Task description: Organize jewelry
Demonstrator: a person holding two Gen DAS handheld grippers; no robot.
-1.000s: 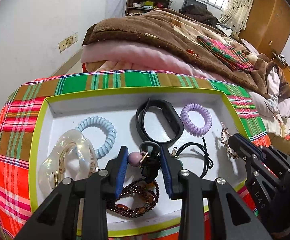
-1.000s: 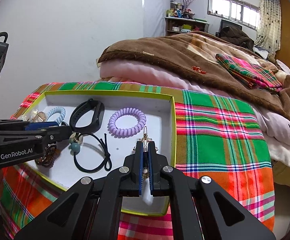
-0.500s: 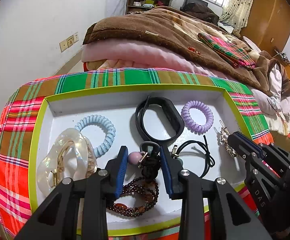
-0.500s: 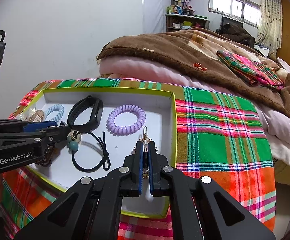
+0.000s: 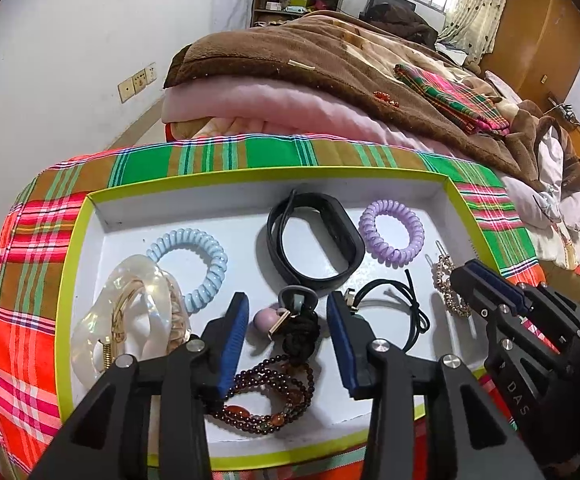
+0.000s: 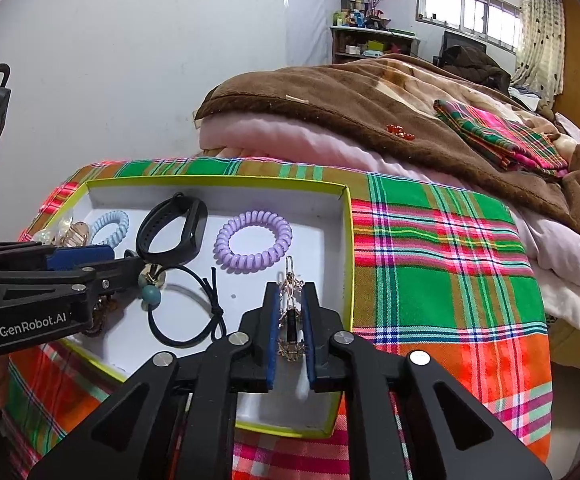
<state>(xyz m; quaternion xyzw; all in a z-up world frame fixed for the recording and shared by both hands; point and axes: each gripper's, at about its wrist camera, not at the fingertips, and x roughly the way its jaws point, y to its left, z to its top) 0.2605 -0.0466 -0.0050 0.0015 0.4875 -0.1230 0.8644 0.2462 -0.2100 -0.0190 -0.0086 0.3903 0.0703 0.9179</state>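
While tongs [image 6: 290,300] open, casing reads "GenRobot.AI".

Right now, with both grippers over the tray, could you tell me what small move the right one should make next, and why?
Probably lift the right gripper straight up and clear. Its jaws have just been opening, and the gold hair clip lies between them on the floor of the tray, seemingly released. The left gripper has likewise just been opening around the black knotted cord, so both placements look finished.

"GenRobot.AI" marks the left hand-held gripper [image 6: 128,264]; "DAS", the right hand-held gripper [image 5: 464,280].
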